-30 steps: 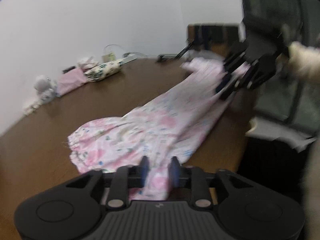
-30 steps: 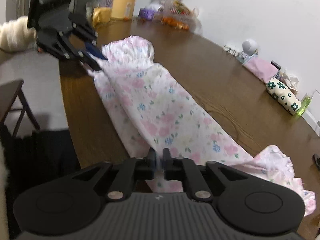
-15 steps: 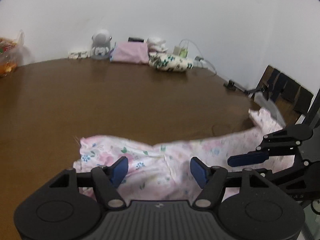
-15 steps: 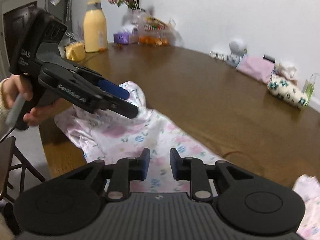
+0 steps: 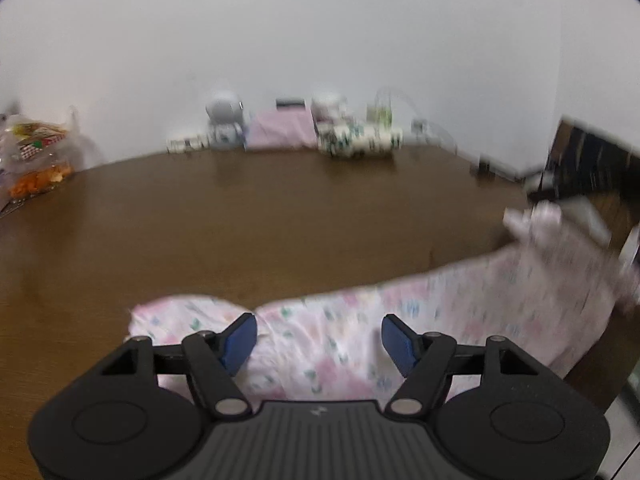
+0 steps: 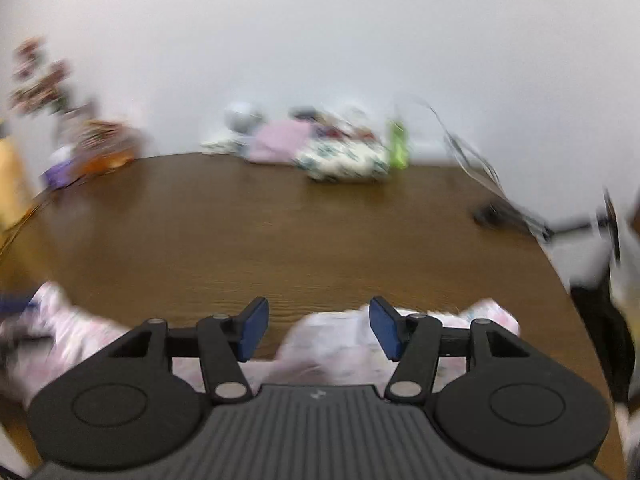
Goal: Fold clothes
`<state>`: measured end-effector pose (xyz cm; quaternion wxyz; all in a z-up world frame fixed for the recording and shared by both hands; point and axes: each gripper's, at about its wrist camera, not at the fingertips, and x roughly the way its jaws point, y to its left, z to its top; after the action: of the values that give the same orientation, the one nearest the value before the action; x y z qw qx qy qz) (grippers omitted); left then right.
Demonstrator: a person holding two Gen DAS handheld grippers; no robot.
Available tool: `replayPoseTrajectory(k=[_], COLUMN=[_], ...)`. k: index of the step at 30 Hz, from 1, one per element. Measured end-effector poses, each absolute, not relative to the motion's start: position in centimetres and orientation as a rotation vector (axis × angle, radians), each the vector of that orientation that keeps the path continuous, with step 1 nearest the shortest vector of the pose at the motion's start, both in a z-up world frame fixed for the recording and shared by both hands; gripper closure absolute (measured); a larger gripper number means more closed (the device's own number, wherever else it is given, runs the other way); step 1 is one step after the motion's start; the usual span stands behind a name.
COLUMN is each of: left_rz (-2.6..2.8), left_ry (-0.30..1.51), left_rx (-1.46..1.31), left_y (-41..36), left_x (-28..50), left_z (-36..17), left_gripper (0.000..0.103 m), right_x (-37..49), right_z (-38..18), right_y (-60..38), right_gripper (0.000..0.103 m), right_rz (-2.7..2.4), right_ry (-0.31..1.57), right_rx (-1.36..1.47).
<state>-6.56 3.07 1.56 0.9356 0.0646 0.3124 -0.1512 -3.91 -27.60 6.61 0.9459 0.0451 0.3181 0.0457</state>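
Now my left gripper (image 5: 319, 338) and right gripper (image 6: 318, 328) both gape, just opened, gripping nothing; the garment (image 5: 420, 328) lies long across each frame's bottom on the counter (image 5: 260, 216), crosswise folds remaining.

surface: brown wooden table (image 5: 280, 216) | on it: pink floral garment (image 5: 340, 340)

Left tool (image 5: 319, 338): black frame, blue pads (image 5: 239, 340), tilted downward. Jaws stand wide apart after just opening; nothing is pinched, the pads hanging clear above what lies below.

Right tool (image 6: 318, 328): same build, blue pads (image 6: 252, 330), likewise tilted downward. Jaws have just been opening and now stand apart; pads grip nothing. View blurred.
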Motion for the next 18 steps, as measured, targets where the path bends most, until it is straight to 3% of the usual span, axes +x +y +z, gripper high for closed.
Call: replayPoseTrajectory(k=[8, 9, 10, 11, 18], left_rz=[-0.262, -0.262, -0.263, -0.264, -0.28], left_ry=[0.657, 0.656, 0.655, 0.654, 0.648], left_rx=[0.125, 0.125, 0.125, 0.126, 0.135], left_y=[4.1, 4.0, 3.9, 3.8, 3.1], left_x=[-7.6, -7.6, -7.6, -7.7, -7.6], left_z=[-0.1, -0.1, 0.0, 0.0, -0.1], left_gripper=[0.034, 0.033, 0.032, 0.031, 0.027], right_x=[0.9, 0.7, 0.4, 0.2, -6.5], right_z=[1.6, 1.4, 1.3, 1.4, 3.7], right_y=[-24.9, -25.4, -26.2, -26.9, -32.0], right_gripper=[0.051, 0.057, 0.084, 0.097, 0.099], right_rz=[-0.031, -0.054, -0.061, -0.069, -0.08], right_ry=[0.807, 0.797, 0.781, 0.769, 0.497], right_rx=[0.049, 0.081, 0.113, 0.133, 0.406])
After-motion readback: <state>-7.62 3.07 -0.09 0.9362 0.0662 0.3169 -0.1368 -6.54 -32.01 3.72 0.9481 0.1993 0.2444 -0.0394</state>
